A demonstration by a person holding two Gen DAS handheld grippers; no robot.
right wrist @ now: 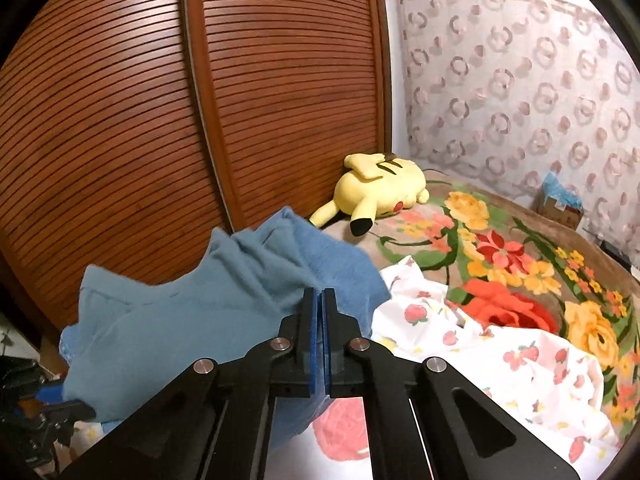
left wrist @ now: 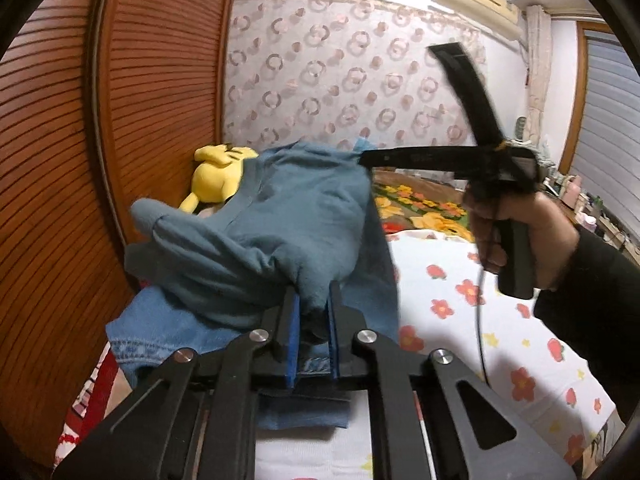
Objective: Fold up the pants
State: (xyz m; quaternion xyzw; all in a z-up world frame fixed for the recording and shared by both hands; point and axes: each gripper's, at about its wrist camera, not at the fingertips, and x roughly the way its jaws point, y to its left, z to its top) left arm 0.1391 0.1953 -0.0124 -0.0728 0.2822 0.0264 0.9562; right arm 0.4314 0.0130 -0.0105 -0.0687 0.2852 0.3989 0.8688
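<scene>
While both grippers grip cloth, the soft blue-grey fabric pants (left wrist: 276, 216) hang bunched above the flower-print bed sheet (left wrist: 460, 320).
Left wrist view: left gripper (left wrist: 314, 320) pads pinch a pants fold; right gripper (left wrist: 366, 159) meets the far edge. Right wrist view: right gripper (right wrist: 319, 312) jaws are together on the pants (right wrist: 192, 312), near a yellow plush toy (right wrist: 380, 192).

Plush toy (left wrist: 218, 178) half hidden behind blue pants (left wrist: 280, 224); right tongs (left wrist: 366, 159) motion-blurred in left view.
</scene>
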